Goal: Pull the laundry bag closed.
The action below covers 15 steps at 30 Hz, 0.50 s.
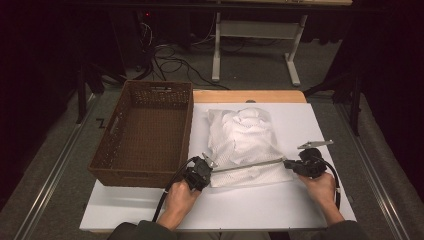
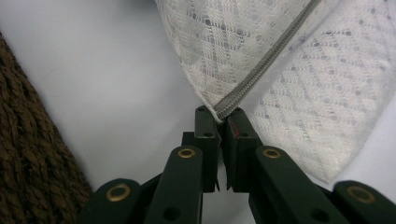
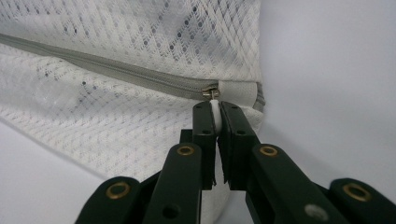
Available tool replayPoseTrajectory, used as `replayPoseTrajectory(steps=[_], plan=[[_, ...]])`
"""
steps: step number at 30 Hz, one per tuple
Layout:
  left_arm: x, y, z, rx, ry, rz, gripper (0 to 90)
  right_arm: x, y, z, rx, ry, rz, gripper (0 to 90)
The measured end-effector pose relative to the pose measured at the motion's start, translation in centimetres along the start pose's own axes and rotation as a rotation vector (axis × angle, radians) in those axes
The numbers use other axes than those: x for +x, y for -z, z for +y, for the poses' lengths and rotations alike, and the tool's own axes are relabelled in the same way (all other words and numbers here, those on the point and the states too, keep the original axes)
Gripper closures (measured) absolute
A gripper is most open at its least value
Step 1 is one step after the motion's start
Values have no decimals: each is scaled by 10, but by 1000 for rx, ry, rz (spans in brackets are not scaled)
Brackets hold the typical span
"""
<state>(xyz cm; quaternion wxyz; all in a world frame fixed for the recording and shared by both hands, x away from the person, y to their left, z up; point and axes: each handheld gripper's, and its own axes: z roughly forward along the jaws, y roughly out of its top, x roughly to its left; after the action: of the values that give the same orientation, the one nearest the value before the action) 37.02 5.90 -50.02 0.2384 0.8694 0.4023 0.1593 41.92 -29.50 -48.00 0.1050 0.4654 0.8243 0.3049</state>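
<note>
One white mesh laundry bag (image 1: 245,145) lies mid-bench on the white bench (image 1: 280,210), its single grey zipper (image 1: 247,165) stretched along the near edge between two grippers. The left gripper (image 2: 223,116) pinches the zipper's left end; the right gripper (image 3: 215,108) has its jaws closed on the zipper pull (image 3: 213,95). One brown basket (image 1: 145,132) stands just left of the bag.

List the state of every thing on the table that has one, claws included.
White mesh laundry bag: lying flat, stuffed, its near edge pulled taut.
Grey zipper: closed, slider at the right claw's end.
Brown woven basket: upright, empty.
Left claw: shut on the bag's zipper end.
Right claw: shut on the white zipper pull tab.
</note>
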Motion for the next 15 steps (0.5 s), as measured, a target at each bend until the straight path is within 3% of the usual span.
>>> replayPoseTrajectory(steps=[4,8,11,15], plan=[[0,1,0,-8,13,-10,774,-1,1,-1,-10,-33,9,839],[-2,8,2,-45,23,-31,629,0,7,-1,-24,-45,2,705],[-2,15,2,-66,33,-45,539,0,17,-3,-64,-55,9,612],[-5,26,0,-97,26,-60,492,5,28,-8,-103,-47,13,563]])
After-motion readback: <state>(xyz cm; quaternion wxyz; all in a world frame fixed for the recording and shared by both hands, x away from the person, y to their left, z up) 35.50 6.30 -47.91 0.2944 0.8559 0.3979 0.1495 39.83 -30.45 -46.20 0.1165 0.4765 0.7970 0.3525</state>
